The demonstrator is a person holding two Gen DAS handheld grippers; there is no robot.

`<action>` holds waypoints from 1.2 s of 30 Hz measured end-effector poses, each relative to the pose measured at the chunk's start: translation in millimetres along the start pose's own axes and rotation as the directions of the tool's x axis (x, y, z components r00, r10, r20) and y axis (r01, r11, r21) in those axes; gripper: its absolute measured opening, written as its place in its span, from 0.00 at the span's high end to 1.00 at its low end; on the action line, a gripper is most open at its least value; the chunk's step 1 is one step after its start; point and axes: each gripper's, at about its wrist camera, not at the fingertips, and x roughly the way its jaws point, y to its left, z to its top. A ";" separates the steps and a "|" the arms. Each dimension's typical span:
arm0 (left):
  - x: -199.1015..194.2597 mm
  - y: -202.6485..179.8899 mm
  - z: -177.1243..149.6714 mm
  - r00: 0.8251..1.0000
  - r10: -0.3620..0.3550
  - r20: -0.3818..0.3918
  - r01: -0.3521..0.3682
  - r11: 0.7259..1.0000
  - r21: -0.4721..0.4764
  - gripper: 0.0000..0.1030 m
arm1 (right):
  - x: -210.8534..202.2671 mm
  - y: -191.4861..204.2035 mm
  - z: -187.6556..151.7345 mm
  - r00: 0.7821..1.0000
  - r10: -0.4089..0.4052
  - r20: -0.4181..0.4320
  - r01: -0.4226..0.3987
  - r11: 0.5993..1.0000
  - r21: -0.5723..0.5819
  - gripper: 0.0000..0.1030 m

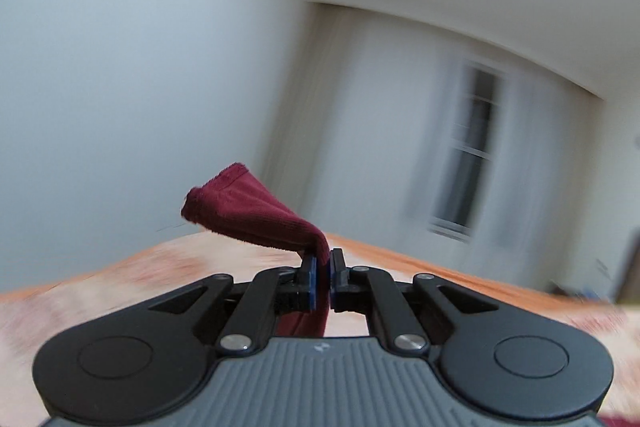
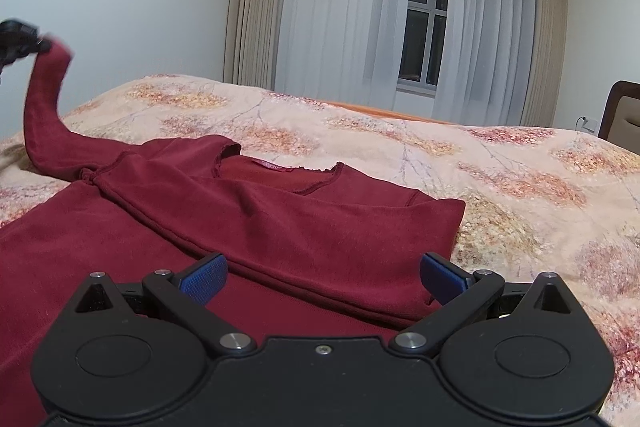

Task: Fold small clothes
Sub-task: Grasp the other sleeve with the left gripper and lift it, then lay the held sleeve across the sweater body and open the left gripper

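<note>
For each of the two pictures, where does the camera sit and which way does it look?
Left wrist view: sits on the left gripper, looks about level at a wall and curtains; its shut jaws pinch the dark red sleeve.
Right wrist view: sits on the right gripper, looks down over the red shirt on the bedspread; its jaws are open.
Shared: sleeve, curtained window, and the left gripper, seen far left.

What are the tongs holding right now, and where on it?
Left tongs are shut on the maroon top, pinching its sleeve near the cuff. Right tongs are open, holding nothing.
</note>
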 end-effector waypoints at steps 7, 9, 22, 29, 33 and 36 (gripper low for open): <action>4.0 -103.7 -38.0 0.960 -0.245 -0.136 0.265 0.950 0.165 0.95 | -4.4 -9.5 -4.6 1.000 -0.020 -0.002 0.020 1.000 0.022 0.01; 1.7 -131.6 -57.4 0.940 -0.291 -0.177 0.327 0.918 0.226 0.95 | -5.7 -14.0 -6.9 1.000 -0.028 -0.006 0.029 0.999 0.034 0.01; -41.8 -212.5 -157.6 0.801 -0.412 -0.435 0.557 0.779 0.288 0.94 | -13.5 -45.2 -23.8 0.997 -0.074 -0.028 0.077 0.986 0.149 0.01; -27.7 -190.3 -146.4 0.715 -0.470 -0.517 0.596 0.796 0.101 0.42 | -8.9 -59.8 -26.1 0.998 -0.051 -0.035 0.058 0.964 0.258 0.01; -35.1 -176.9 -134.6 0.710 -0.483 -0.513 0.588 0.807 0.054 0.30 | -4.0 -58.2 -21.8 1.000 -0.014 -0.023 0.020 0.953 0.303 0.01; -40.3 -163.1 -122.5 0.751 -0.444 -0.488 0.524 0.851 0.032 0.07 | 1.0 -50.3 -14.7 1.000 0.020 -0.009 -0.016 0.948 0.319 0.01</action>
